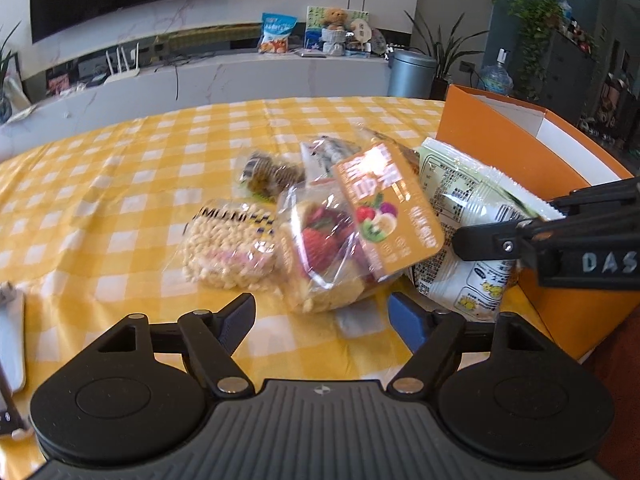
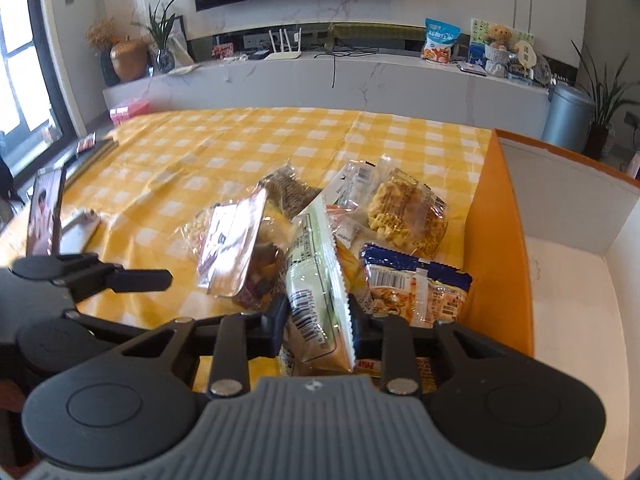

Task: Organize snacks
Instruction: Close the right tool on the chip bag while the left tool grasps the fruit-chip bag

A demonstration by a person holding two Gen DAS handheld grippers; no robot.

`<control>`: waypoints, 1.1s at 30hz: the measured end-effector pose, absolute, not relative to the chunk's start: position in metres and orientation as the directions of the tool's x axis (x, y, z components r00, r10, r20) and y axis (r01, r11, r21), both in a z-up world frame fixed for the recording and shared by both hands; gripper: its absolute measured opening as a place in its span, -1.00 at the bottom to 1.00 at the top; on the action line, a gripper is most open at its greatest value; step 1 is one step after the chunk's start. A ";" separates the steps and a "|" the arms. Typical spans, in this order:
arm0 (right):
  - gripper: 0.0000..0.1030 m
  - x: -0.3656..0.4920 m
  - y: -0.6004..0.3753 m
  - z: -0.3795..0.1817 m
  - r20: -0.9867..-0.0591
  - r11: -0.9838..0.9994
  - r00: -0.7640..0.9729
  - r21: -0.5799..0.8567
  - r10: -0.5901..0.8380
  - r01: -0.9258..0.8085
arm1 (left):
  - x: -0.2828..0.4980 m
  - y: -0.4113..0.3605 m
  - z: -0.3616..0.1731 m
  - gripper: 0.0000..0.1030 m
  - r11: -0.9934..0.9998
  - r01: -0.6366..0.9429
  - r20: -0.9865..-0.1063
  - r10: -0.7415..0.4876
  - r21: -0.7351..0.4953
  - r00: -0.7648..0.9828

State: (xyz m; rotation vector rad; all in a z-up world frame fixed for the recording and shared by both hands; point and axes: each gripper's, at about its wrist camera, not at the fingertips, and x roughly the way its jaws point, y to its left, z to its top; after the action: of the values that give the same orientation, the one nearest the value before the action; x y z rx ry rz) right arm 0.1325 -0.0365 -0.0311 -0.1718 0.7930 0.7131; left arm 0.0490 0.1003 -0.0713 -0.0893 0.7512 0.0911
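Note:
A pile of snack packets lies on the yellow checked tablecloth (image 1: 120, 184) beside an orange box (image 1: 568, 304) with a white inside (image 2: 568, 280). My right gripper (image 2: 320, 320) is shut on a white and green packet (image 2: 316, 280), also seen in the left wrist view (image 1: 460, 208). My left gripper (image 1: 322, 312) is open, just in front of a clear bag of dried fruit with an orange label (image 1: 360, 232). A puffed-grain packet (image 1: 228, 248) lies left of it. A blue-edged packet (image 2: 416, 288) and a yellow crisp packet (image 2: 404, 212) lie by the box.
A phone or tablet (image 2: 44, 216) stands at the table's left edge. A white object (image 1: 10, 332) lies at the near left. Behind the table are a TV bench, a grey bin (image 2: 568, 116) and potted plants.

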 end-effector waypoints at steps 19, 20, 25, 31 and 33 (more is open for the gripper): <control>-0.48 0.148 -0.056 -0.029 -0.673 0.797 0.527 0.158 0.518 -0.582 | 0.090 0.051 -0.089 0.82 0.976 -0.148 -0.611 0.214 0.158 0.762; -0.48 0.148 -0.056 -0.028 -0.673 0.799 0.530 0.156 0.517 -0.581 | 0.091 0.051 -0.089 0.82 0.976 -0.153 -0.612 0.218 0.158 0.760; -0.48 0.145 -0.060 -0.023 -0.661 0.808 0.559 0.126 0.501 -0.575 | 0.101 0.051 -0.087 0.82 0.970 -0.167 -0.608 0.240 0.175 0.757; -0.48 0.148 -0.066 -0.021 -0.661 0.823 0.572 0.127 0.486 -0.553 | 0.105 0.057 -0.084 0.46 0.976 -0.165 -0.644 0.218 0.143 0.733; -0.48 0.147 -0.069 -0.020 -0.660 0.826 0.575 0.126 0.483 -0.549 | 0.101 0.059 -0.081 0.40 0.978 -0.176 -0.648 0.208 0.114 0.733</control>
State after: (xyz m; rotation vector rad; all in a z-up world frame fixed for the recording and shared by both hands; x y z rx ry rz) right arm 0.1470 -0.0686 -0.0196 -0.0959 0.7425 0.6055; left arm 0.1012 0.0592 -0.0811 0.0460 0.7182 0.2114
